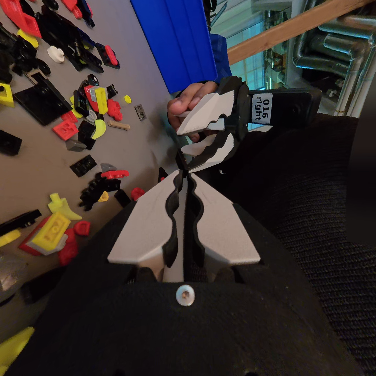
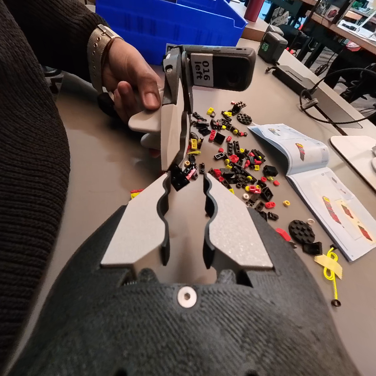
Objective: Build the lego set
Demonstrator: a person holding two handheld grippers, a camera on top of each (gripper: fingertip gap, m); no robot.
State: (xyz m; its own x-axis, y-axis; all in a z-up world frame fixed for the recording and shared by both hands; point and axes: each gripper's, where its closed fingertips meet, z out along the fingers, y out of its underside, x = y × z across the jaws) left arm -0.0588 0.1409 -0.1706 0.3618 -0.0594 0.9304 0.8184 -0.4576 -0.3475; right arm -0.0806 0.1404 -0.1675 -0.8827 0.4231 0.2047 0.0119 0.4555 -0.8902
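My left gripper [image 1: 184, 174] is shut on a small black studded plate [image 1: 181, 160], pinched at the fingertips and held above the table. In the right wrist view the left gripper [image 2: 167, 167] comes down from above with the black plate [image 2: 179, 180] hanging at its tips. My right gripper [image 2: 186, 177] is open, and the plate sits between its fingers against the left fingertip [image 2: 165, 179]. In the left wrist view the right gripper [image 1: 181, 146] straddles the plate. Loose red, yellow and black pieces [image 2: 234, 162] lie scattered on the table.
An open instruction booklet [image 2: 305, 154] lies to the right of the pieces. A blue bin [image 2: 162, 24] stands at the back. A black round plate [image 2: 301, 232] and a taped yellow cord [image 2: 329, 270] lie near the right. Small red-yellow-grey assemblies [image 1: 48, 234] sit among the pieces.
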